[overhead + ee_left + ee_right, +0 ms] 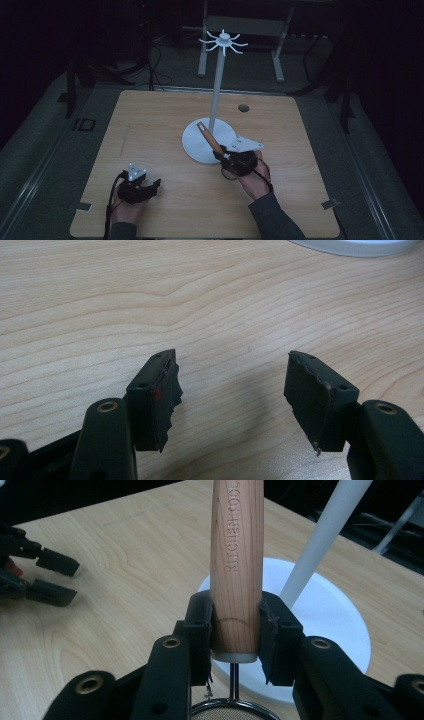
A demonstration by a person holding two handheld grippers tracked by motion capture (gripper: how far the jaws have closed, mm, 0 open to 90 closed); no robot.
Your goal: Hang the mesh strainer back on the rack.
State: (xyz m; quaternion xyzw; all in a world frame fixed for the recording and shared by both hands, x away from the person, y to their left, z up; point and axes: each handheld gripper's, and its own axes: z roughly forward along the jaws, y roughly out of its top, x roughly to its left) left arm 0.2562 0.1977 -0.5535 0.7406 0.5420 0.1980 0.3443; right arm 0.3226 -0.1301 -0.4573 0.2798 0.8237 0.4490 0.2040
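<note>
Strainer handle clamped in my right tool beside the stand

Wood grain is running under both my hands on the table. My right tool is clamping its two jaws together on the wooden handle of a small strainer, gripping near the handle's lower end where a thin metal stem is leading down to the mesh rim. In the high view my right tool is sitting near the middle of the table, a little toward the near edge and the right side, and the handle is slanting up and away from it over the round white base of the hanging stand. The stand's white pole is rising from that base to a ring of hooks at the top.

My left tool is holding its jaws apart with nothing between them, hovering over bare wood. In the high view it is sitting toward the near left corner of the table, well apart from the strainer.
</note>
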